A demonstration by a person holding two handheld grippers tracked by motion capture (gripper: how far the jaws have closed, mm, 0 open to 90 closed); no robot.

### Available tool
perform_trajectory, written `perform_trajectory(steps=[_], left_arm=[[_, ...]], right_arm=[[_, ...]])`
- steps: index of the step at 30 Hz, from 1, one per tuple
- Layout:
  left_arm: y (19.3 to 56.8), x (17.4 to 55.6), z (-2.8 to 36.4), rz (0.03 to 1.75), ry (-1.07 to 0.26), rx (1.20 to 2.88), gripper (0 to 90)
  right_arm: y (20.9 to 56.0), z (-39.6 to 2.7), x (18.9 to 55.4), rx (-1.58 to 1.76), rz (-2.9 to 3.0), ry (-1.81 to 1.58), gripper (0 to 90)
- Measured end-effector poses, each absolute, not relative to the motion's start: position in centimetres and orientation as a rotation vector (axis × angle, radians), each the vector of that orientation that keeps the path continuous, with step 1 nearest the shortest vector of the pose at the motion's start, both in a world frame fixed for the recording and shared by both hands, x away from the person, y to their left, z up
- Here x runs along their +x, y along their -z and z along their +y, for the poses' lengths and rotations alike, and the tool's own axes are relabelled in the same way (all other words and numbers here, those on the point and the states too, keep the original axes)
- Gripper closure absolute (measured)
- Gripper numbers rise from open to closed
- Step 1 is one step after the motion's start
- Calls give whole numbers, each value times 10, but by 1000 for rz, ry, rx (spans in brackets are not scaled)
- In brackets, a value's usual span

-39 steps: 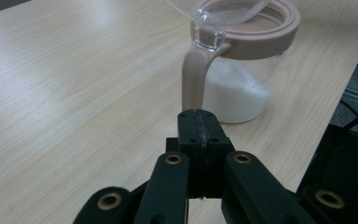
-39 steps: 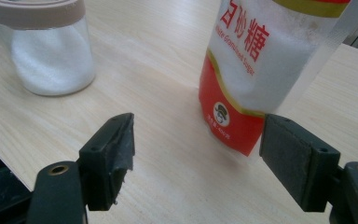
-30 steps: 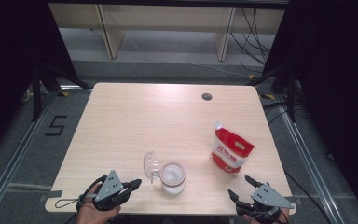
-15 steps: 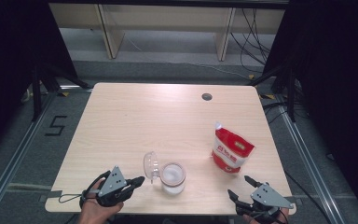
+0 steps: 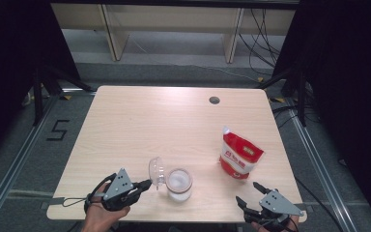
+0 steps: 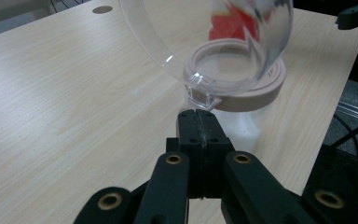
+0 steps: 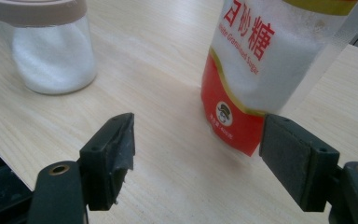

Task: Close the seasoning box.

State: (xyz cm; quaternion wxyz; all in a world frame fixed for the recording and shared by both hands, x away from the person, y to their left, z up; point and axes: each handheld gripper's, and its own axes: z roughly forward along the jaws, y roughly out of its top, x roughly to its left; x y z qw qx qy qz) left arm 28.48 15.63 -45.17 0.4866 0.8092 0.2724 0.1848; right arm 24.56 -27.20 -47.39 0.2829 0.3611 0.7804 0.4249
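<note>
Wooden table [image 5: 140, 125], lower centre of the high view: jar lid open, bag waiting.

Left gripper [image 5: 142, 185] jaws are pressed together, empty, tip just beside the hinge tab of the clear lid [image 5: 157, 170], which stands swung up off the jar [image 5: 179, 184]. Since a second ago this gripper has crept slightly right toward the hinge; the jar mouth is exposed, so filling can likely begin. Right gripper [image 5: 249, 194] jaws stand apart, unmoved, short of the sugar bag [image 5: 240, 155] at right. The right gripper view reads the bag's print and the jar's white contents; the left gripper view shows the hinge closely.
</note>
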Motion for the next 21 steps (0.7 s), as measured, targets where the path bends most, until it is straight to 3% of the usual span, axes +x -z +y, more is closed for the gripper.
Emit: perform_trajectory(steps=[21], left_arm=[[446, 286, 150, 648, -454, 1989, 893]], right_arm=[[474, -272, 245, 966, 2088, -1137, 275]])
